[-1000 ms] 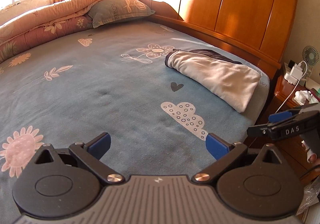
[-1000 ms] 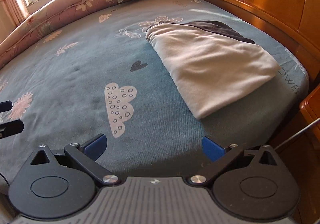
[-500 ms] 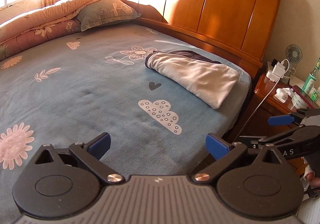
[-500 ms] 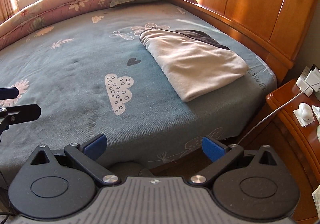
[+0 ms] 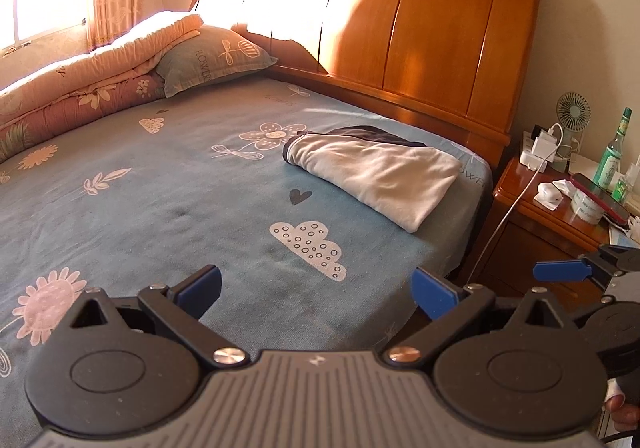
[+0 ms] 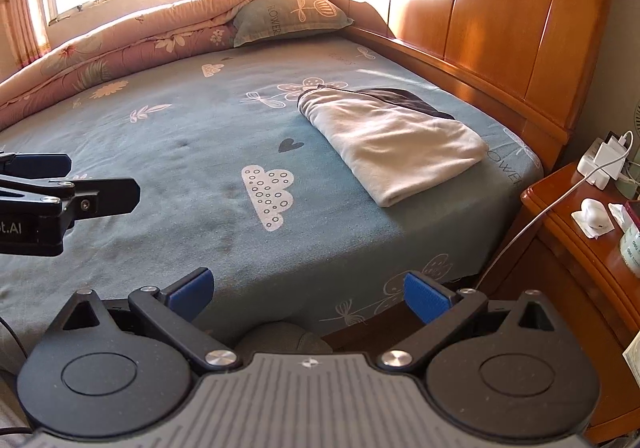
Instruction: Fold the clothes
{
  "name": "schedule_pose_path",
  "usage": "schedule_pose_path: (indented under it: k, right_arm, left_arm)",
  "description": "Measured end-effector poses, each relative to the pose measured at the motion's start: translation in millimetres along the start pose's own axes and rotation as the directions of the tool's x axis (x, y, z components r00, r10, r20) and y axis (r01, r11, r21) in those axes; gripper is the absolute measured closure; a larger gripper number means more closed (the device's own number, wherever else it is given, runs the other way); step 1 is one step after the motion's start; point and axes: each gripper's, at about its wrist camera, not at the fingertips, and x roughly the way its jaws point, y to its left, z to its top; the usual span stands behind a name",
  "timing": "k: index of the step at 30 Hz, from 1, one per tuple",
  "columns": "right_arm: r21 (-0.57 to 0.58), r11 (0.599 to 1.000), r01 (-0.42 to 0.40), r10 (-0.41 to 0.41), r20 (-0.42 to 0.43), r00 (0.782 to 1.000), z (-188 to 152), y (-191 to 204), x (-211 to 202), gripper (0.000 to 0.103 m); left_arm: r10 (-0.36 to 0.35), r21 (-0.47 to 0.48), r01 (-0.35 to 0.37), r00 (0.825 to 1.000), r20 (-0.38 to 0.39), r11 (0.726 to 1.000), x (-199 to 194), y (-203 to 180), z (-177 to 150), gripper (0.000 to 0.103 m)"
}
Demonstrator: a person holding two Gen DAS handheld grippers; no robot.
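A folded cream garment [image 5: 380, 176] [image 6: 396, 144] with a dark trim lies on the blue patterned bed sheet [image 5: 160, 208] [image 6: 180, 152], near the headboard end and the bed's side edge. A dark garment [image 5: 372, 134] [image 6: 404, 98] shows from under its far side. My left gripper [image 5: 316, 286] is open and empty, held well back over the sheet. My right gripper [image 6: 306, 292] is open and empty too, hanging at the bed's edge. Each gripper shows at the side of the other's view: the right one [image 5: 576, 270], the left one [image 6: 60, 184].
A wooden headboard [image 5: 420, 36] stands behind the garment. A bedside table [image 5: 560, 216] [image 6: 580, 248] carries a charger, cable, fan, bottle and phone. A rolled quilt [image 5: 80, 88] and a pillow [image 5: 212, 62] lie along the far side.
Both grippers have drawn back and up from the bed, so the folded garment looks smaller and farther. The bedside table has come into both views.
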Motion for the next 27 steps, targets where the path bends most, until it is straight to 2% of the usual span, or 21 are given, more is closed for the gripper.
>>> schedule_pose_path:
  k: [5, 9, 11, 18, 27]
  right_arm:
    - [0.002, 1.000, 0.017, -0.017, 0.022, 1.000, -9.5, 3.3, -12.0, 0.000]
    - [0.017, 0.999, 0.039, -0.040, 0.049, 0.998, -15.0, 1.5, -19.7, 0.000]
    - [0.017, 0.999, 0.038, -0.039, 0.053, 0.998, -16.4, 1.7, -21.7, 0.000]
    - [0.004, 0.999, 0.036, -0.036, 0.062, 0.997, -18.4, 4.7, -26.4, 0.000]
    - [-0.017, 0.999, 0.043, -0.041, 0.076, 0.996, -19.4, 9.3, -31.6, 0.000]
  left_arm:
    - [0.069, -0.030, -0.069, 0.998, 0.009, 0.997, -5.5, -3.9, -11.1, 0.002]
    - [0.055, -0.049, -0.057, 0.998, -0.039, 0.997, -7.1, -6.5, -17.4, 0.002]
    - [0.070, -0.032, -0.072, 0.996, -0.053, 0.997, -8.6, -10.6, -19.5, 0.002]
    - [0.100, -0.012, -0.100, 0.994, -0.038, 0.995, -19.8, -16.0, -20.5, 0.002]
    - [0.098, -0.036, -0.099, 0.995, -0.028, 0.994, -23.4, -11.5, -21.7, 0.002]
